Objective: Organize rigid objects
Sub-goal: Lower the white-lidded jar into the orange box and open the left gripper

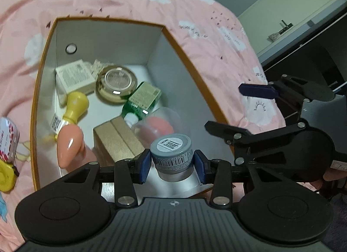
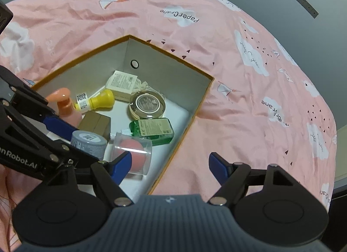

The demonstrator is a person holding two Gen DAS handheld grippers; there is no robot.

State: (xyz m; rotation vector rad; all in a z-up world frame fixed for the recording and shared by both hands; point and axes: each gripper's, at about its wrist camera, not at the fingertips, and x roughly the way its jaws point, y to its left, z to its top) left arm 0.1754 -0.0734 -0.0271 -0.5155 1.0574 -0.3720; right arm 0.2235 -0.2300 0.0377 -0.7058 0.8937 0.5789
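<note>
We've got the left gripper (image 1: 172,163) pinching a small grey jar (image 1: 172,154) by its sides, hanging just over the near end of the open box (image 1: 180,61) on the pink bedsheet (image 1: 216,35). Our right gripper (image 2: 170,166) has its jaws spread with nothing between them, over the box's near edge, just above the clear tub (image 2: 132,154) inside.

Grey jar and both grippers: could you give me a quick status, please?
Left gripper shut on grey jar, over box. Right gripper open, empty. Clear cup lies below.
</note>
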